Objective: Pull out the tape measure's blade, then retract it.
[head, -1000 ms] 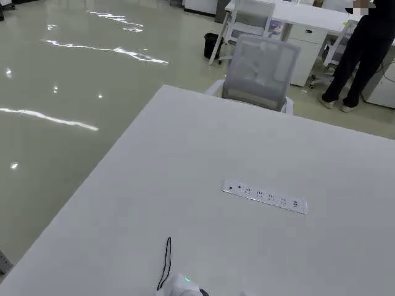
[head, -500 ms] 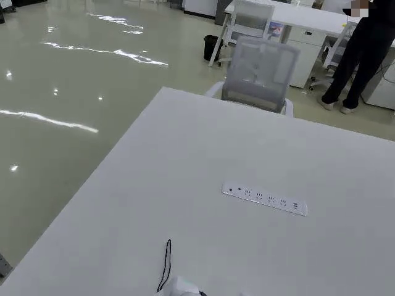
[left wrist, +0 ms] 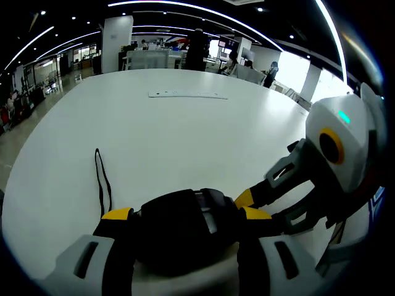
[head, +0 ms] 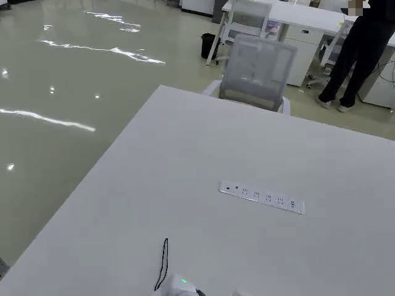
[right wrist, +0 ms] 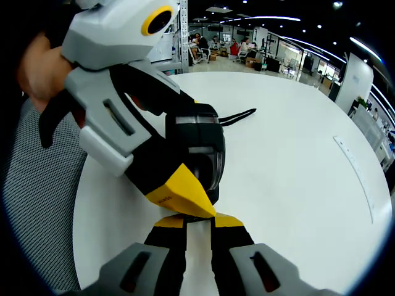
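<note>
- One table (head: 203,142).
- On the table: one power strip (head: 261,197), one tape measure (left wrist: 179,237), one black strap (head: 164,262).
- Over the table: two grippers, the left gripper (left wrist: 185,216) and the right gripper (right wrist: 185,221).
- Beyond the table: one chair (head: 259,65), one person (head: 361,55), one bin (head: 210,45).

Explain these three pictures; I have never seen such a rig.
No robot here: a person holds a two-jaw gripper in each hand. The head view comes from a headset camera, looking down on a white table with a flat white power strip. The other two come from cameras riding on the grippers. The left gripper is shut on a black tape measure, whose black cord loop lies on the table. The right gripper has its jaws close together at the measure's mouth; whether they grip anything is unclear.
</note>
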`<state>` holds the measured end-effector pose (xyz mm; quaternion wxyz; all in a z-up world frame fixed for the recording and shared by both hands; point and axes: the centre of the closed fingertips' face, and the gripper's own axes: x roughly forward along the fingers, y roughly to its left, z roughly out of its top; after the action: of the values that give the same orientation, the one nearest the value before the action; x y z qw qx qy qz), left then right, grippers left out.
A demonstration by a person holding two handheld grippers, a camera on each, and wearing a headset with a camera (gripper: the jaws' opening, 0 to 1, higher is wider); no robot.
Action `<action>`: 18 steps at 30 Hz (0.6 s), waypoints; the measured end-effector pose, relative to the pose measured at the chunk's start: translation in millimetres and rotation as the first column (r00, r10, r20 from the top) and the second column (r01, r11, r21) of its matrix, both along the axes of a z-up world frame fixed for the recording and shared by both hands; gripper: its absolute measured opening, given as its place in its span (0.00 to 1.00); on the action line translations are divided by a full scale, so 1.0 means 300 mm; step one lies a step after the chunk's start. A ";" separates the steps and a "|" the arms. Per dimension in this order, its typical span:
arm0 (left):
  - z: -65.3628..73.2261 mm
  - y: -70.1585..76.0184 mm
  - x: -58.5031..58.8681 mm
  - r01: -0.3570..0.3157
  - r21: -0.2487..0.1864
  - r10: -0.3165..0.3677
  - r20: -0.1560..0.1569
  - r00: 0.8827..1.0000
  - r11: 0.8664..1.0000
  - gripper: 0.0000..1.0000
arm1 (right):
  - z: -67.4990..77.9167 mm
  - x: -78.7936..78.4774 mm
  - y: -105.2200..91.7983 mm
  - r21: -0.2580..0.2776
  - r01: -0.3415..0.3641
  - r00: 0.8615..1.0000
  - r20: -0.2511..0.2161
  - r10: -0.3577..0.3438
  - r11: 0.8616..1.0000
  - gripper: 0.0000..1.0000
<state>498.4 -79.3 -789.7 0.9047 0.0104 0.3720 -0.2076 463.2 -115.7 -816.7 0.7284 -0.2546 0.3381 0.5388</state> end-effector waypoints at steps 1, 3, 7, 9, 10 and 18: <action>0.001 0.000 0.000 0.000 -0.001 0.000 -0.001 1.000 1.000 0.64 | 0.002 -0.001 0.002 0.001 -0.003 1.000 0.001 0.003 1.000 0.13; -0.001 0.001 0.001 0.000 -0.001 0.000 -0.002 1.000 1.000 0.64 | 0.005 -0.002 0.003 0.003 -0.003 1.000 0.000 0.003 1.000 0.13; 0.001 0.001 -0.001 -0.001 -0.002 0.001 -0.003 1.000 1.000 0.64 | 0.009 -0.003 0.003 0.004 0.002 1.000 -0.002 -0.002 1.000 0.13; -0.004 0.001 0.001 -0.002 -0.001 0.002 -0.004 1.000 1.000 0.64 | 0.006 -0.002 0.003 0.003 0.001 1.000 -0.003 -0.001 1.000 0.13; -0.002 0.001 0.000 -0.002 -0.001 0.002 -0.004 1.000 1.000 0.64 | 0.005 -0.003 0.003 0.004 0.000 1.000 -0.003 0.000 1.000 0.13; -0.003 0.002 0.002 -0.002 -0.002 0.002 -0.005 1.000 1.000 0.65 | 0.004 -0.001 0.004 0.009 0.002 1.000 -0.011 -0.002 1.000 0.13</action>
<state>499.0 -78.8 -790.6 0.9039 0.0088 0.3741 -0.2071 462.8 -114.3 -815.4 0.7282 -0.2481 0.3400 0.5409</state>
